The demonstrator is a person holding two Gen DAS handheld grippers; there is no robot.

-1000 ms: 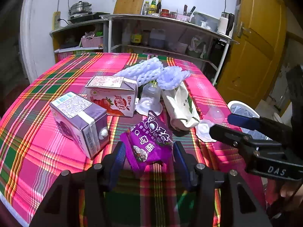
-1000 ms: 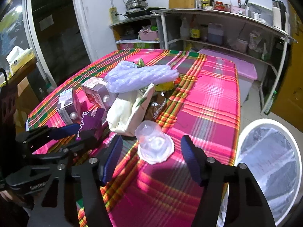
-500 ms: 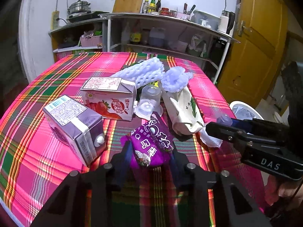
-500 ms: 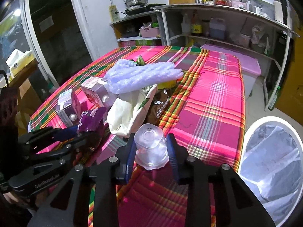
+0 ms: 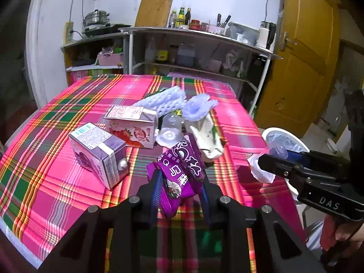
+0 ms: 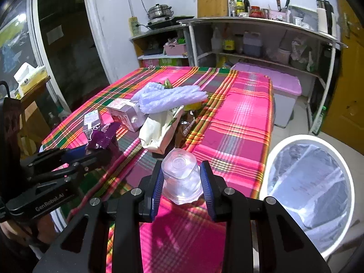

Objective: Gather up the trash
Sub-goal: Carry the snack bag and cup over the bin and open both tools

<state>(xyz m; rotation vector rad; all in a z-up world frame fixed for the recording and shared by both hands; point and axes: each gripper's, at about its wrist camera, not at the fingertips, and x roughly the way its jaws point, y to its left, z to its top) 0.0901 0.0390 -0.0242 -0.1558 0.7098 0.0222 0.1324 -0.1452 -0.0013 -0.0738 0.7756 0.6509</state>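
Note:
My left gripper is shut on a purple snack wrapper and holds it just above the plaid tablecloth. My right gripper is shut on a clear plastic cup, lifted above the table's right edge. From the left wrist view the right gripper shows at the right with the cup in it. From the right wrist view the left gripper shows at the left with the wrapper. A white bin with a clear liner stands on the floor right of the table.
On the table lie a purple carton, a strawberry milk carton, another clear cup, a cream paper bag and lavender foam netting. Kitchen shelves stand behind and a yellow door at the right.
Both grippers have shut, the left on the purple wrapper and the right on the clear cup. Both items are now lifted off the tablecloth.

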